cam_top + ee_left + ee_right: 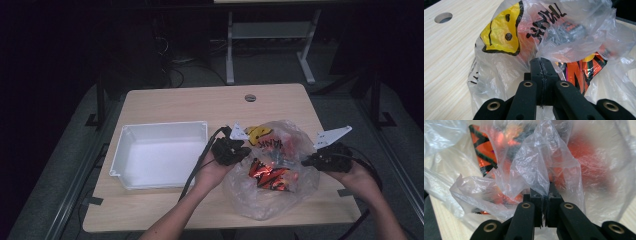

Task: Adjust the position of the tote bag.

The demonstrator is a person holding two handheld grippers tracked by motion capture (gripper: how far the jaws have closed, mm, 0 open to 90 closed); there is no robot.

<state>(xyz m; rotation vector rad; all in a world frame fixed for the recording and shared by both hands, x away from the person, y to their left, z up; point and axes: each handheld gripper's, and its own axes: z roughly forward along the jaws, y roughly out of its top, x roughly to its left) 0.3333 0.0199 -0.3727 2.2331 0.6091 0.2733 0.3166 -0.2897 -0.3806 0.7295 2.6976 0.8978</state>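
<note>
Both claws (L [243, 148], R [306, 161]) pinch plastic bag [280, 200], lying flat.

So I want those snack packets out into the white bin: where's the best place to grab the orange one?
Take the orange packet by its crimped upper edge, coming down through the bag mouth that the left gripper and right gripper hold apart. It lies flat, so probably only an edge offers the fingers a pinch.
</note>
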